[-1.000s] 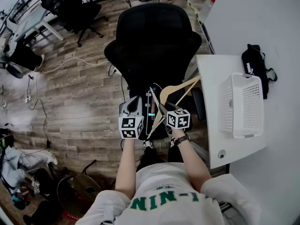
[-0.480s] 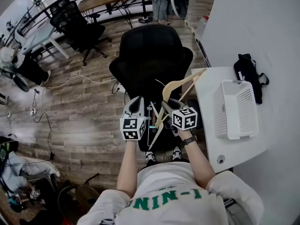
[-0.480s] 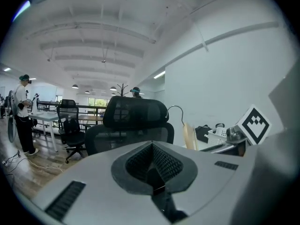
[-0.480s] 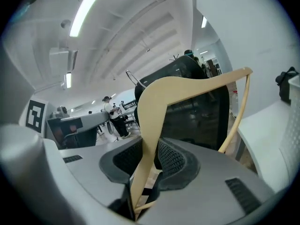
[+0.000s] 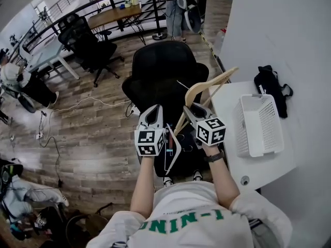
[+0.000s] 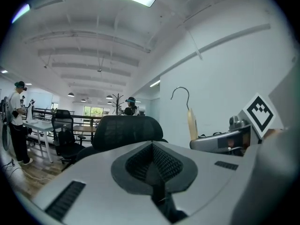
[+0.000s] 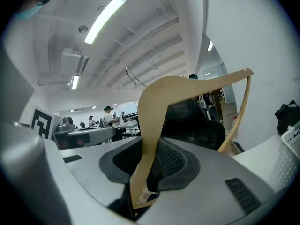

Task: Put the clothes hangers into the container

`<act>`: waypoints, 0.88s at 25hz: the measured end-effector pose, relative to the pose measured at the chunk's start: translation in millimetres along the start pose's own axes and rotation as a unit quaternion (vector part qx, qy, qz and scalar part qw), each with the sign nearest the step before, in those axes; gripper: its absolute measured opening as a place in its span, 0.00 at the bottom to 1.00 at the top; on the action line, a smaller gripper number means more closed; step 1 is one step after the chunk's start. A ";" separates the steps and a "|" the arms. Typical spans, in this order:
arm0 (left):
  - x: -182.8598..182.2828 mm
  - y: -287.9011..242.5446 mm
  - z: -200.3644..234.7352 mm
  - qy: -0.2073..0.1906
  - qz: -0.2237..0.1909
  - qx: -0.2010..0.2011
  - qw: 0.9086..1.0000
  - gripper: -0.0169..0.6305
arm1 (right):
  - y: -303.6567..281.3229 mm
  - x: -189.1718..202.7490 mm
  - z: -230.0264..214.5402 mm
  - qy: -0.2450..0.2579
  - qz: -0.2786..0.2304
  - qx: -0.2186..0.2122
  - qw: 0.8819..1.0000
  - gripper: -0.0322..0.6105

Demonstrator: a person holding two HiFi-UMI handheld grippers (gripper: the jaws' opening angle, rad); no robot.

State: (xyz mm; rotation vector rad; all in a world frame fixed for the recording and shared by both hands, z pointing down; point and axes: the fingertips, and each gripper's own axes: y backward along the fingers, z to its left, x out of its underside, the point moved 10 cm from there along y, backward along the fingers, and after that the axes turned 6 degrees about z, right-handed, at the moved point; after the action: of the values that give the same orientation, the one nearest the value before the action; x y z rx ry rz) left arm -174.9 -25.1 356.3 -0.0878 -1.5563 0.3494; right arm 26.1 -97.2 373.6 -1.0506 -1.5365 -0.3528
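A black mesh office chair stands on a wood-plank floor, just beside a white table. A black bag lies on the table against a white wall. Cables trail across the floor. Further back are another black chair, a wooden desk and a standing person.

From above the person's shoulders, the head camera looks steeply down on the left gripper, the right gripper, the black office chair and the white table. Each gripper camera sits close behind its own jaws, facing almost level across the office. Both take in that chair, the wooden hanger and the other gripper.
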 end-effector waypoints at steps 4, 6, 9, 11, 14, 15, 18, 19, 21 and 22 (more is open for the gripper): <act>-16.5 -12.1 -18.4 -0.010 -0.014 0.028 0.999 0.05 | 23.3 -16.4 -10.2 0.007 -0.023 0.015 1.000 0.24; -21.3 -18.0 -29.2 -0.016 -0.022 0.044 0.999 0.05 | 36.2 -19.2 -14.4 0.007 -0.035 0.029 0.999 0.24; -30.4 -27.2 -42.8 -0.025 -0.039 0.071 0.996 0.05 | 53.0 -24.7 -19.9 0.007 -0.055 0.051 0.997 0.24; -34.7 -36.4 -54.4 -0.032 -0.044 0.092 0.994 0.05 | 65.7 -26.2 -27.5 0.008 -0.065 0.070 0.995 0.24; -43.9 -51.4 -78.2 -0.040 -0.050 0.129 0.990 0.05 | 92.5 -29.9 -41.2 0.009 -0.078 0.110 0.991 0.24; -46.9 -55.9 -87.3 -0.043 -0.052 0.143 0.988 0.05 | 102.4 -31.2 -45.6 0.009 -0.082 0.123 0.989 0.24; -51.2 -65.2 -117.8 -0.052 -0.054 0.181 0.981 0.05 | 134.4 -31.2 -57.2 0.008 -0.092 0.157 0.983 0.24; -51.6 -67.2 -128.6 -0.056 -0.054 0.194 0.978 0.05 | 145.8 -30.1 -60.7 0.007 -0.095 0.168 0.981 0.24; -52.3 -70.3 -148.5 -0.062 -0.054 0.217 0.973 0.05 | 168.0 -27.7 -66.9 0.005 -0.100 0.190 0.977 0.24; -52.9 -71.5 -157.0 -0.065 -0.054 0.227 0.970 0.05 | 178.2 -27.2 -69.7 0.006 -0.101 0.203 0.974 0.24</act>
State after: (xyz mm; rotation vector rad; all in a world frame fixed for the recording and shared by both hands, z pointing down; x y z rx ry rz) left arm -7.1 -81.6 321.4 0.3821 -1.5652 0.6255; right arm 204.9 -61.2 309.8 -0.5738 -1.6229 -0.1726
